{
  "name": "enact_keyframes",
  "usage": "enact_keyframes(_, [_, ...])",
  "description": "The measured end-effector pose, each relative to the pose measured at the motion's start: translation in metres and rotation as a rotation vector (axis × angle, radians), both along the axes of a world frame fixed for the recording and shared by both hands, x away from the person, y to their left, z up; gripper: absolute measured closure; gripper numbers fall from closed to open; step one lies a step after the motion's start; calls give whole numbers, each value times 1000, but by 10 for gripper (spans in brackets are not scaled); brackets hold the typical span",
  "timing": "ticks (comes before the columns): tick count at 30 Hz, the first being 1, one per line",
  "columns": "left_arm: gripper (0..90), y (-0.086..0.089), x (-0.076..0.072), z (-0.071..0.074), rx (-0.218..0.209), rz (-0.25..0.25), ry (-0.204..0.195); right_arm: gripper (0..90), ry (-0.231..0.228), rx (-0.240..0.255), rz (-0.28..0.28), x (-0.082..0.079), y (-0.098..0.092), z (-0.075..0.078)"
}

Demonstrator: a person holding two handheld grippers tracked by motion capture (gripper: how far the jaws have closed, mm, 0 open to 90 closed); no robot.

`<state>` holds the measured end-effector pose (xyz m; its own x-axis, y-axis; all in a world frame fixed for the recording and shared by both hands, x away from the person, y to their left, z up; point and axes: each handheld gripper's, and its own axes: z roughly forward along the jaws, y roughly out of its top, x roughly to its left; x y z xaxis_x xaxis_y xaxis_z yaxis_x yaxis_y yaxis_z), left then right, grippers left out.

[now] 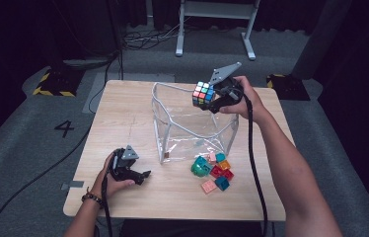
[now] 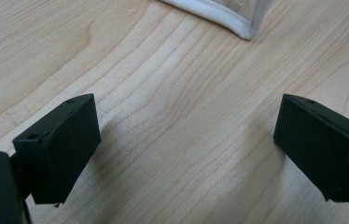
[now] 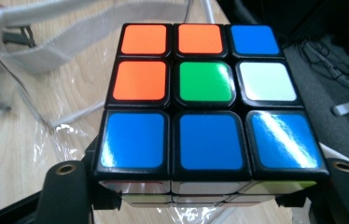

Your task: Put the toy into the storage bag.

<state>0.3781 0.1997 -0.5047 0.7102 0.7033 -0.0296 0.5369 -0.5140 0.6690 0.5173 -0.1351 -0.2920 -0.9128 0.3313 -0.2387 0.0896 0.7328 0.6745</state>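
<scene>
A Rubik's cube point(image 1: 202, 93) hangs in the air over the far right rim of a clear plastic bag point(image 1: 192, 123) with white trim, which stands open in the middle of the wooden table point(image 1: 123, 108). My right gripper point(image 1: 211, 100) is shut on that cube. In the right gripper view the cube point(image 3: 207, 102) shows orange, green, white and blue stickers, with both jaws pressed against its lower sides. My left gripper point(image 1: 145, 175) rests near the table's front left, open, with bare wood between its jaws point(image 2: 186, 149). The bag's white corner point(image 2: 238, 23) lies just ahead of it.
Several small coloured toy blocks point(image 1: 214, 170) lie in a heap on the table in front of the bag. Black cables trail from both grippers off the near edge. A white stand point(image 1: 214, 29) stands on the floor beyond the table.
</scene>
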Motion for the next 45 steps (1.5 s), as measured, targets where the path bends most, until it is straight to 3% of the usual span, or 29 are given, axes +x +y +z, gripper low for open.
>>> enact_keyframes(3, [73,0,0,0,3,-3,2,339,10,-59,10,5,6,-3])
enact_keyframes(7, [73,0,0,0,2,-3,3,339,63,-129,28,11,15,-8])
enact_keyframes(10, [73,0,0,0,1,-4,3,339,75,-215,37,17,23,-14])
enact_keyframes(13, [73,0,0,0,2,-3,2,339,93,-271,44,20,29,-18])
enact_keyframes(16, [73,0,0,0,2,-3,2,339,125,-339,29,21,34,-23])
enact_keyframes(20, [73,0,0,0,4,-2,-1,338,132,-424,18,25,37,-29])
enact_keyframes(28, [73,0,0,0,2,-3,0,338,176,-474,-16,30,31,-35])
enact_keyframes(38, [72,0,1,0,-6,-14,5,338,183,-636,-44,32,17,-46])
enact_keyframes(43, [72,0,1,0,-6,-14,4,338,220,-685,-61,33,9,-47])
enact_keyframes(45, [72,0,1,0,-6,-14,3,338,207,-706,-52,34,7,-47])
